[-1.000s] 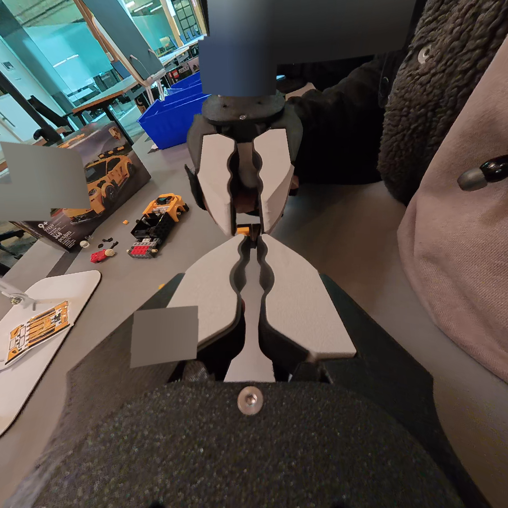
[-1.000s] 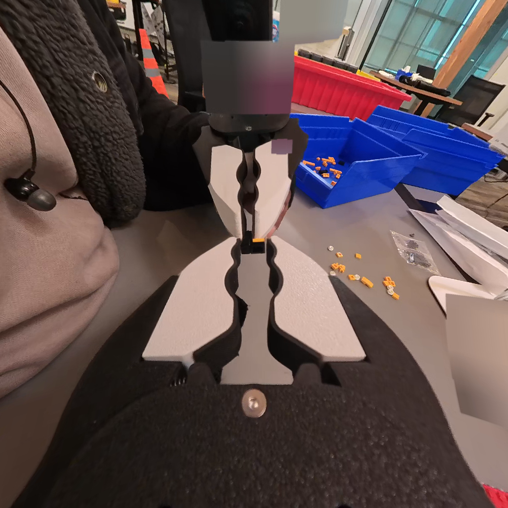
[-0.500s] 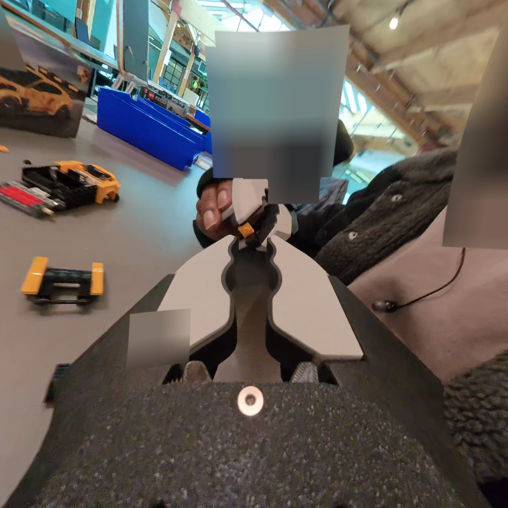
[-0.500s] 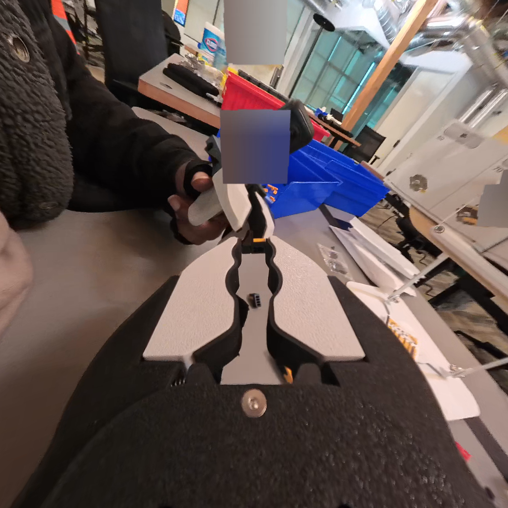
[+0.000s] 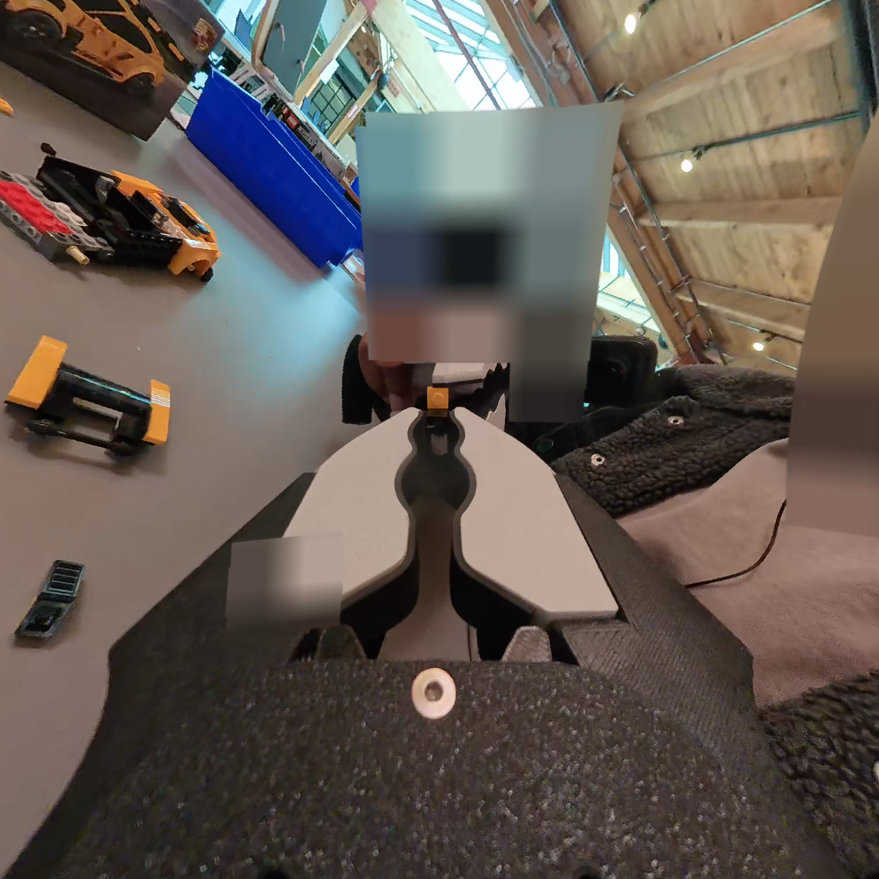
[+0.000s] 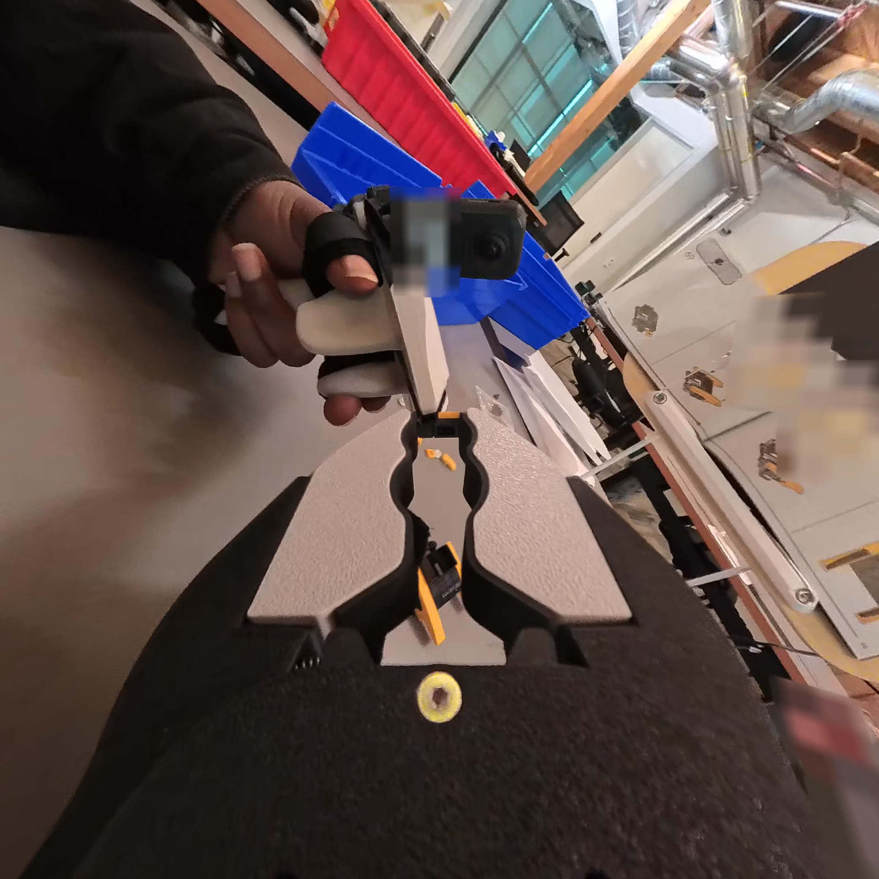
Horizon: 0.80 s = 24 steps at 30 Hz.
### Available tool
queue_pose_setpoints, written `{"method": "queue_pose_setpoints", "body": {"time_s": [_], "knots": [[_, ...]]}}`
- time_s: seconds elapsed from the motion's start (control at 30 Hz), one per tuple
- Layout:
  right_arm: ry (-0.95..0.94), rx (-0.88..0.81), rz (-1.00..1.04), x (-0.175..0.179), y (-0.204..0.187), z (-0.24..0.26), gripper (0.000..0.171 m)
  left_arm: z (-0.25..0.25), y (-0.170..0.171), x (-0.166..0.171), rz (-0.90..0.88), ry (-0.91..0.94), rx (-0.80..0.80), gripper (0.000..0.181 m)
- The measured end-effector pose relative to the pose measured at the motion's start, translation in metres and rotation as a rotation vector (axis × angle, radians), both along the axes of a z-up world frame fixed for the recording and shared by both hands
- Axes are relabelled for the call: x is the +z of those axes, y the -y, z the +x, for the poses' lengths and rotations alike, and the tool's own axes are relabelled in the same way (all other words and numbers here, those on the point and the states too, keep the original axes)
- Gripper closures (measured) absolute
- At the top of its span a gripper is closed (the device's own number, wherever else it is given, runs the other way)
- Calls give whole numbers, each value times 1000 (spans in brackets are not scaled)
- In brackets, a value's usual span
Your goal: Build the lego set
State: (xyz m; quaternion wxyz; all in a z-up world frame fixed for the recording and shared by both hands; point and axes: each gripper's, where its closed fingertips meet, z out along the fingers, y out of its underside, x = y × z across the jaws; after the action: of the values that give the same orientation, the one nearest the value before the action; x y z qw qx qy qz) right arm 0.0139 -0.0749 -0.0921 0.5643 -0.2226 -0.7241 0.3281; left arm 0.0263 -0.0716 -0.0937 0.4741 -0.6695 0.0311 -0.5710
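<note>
A grey tabletop [image 5: 266, 342] is seen under both tools. In the left wrist view, the left gripper [image 5: 436, 413] is closed to a narrow gap on a small orange and black lego piece [image 5: 436, 398] at its tips. In the right wrist view, the right gripper [image 6: 438, 423] is likewise pinched on a small black and orange piece [image 6: 440, 425], met tip to tip by the other tool, which is held by a hand [image 6: 266, 295]. Whether one piece or two joined ones are gripped cannot be told.

On the near left of the table a black grille part [image 5: 52, 597] is laid; farther on, an orange and black spoiler assembly [image 5: 90, 404]; beyond it, the partly built car [image 5: 119, 219], all well apart. Open table is left between these and the grippers. At the far edge blue bins [image 5: 271, 166] and the set's box [image 5: 95, 52] are placed. In the right wrist view, loose orange bits [image 6: 440, 456] and white sheets [image 6: 547, 404] are seen toward the table's right edge, with a red bin [image 6: 404, 90] behind. A timber ceiling [image 5: 713, 142] is seen overhead.
</note>
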Motion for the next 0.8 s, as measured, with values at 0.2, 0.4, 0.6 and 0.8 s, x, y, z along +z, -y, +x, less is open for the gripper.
{"method": "queue_pose_setpoints", "body": {"time_s": [0.2, 0.4, 0.6, 0.8], "knots": [[-5, -24, -10, -1, -3, -3, 155, -3, -3, 0, 3, -19, 35, 174], [47, -20, 4, -12, -4, -5, 155, -6, -5, -11, 25, -218, 64, 174], [98, 4, -5, -21, -5, -4, 155, -8, -5, -19, 27, -305, 77, 174], [141, 11, -2, -27, -8, -2, 160, -12, -6, -21, 37, -338, 97, 174]]}}
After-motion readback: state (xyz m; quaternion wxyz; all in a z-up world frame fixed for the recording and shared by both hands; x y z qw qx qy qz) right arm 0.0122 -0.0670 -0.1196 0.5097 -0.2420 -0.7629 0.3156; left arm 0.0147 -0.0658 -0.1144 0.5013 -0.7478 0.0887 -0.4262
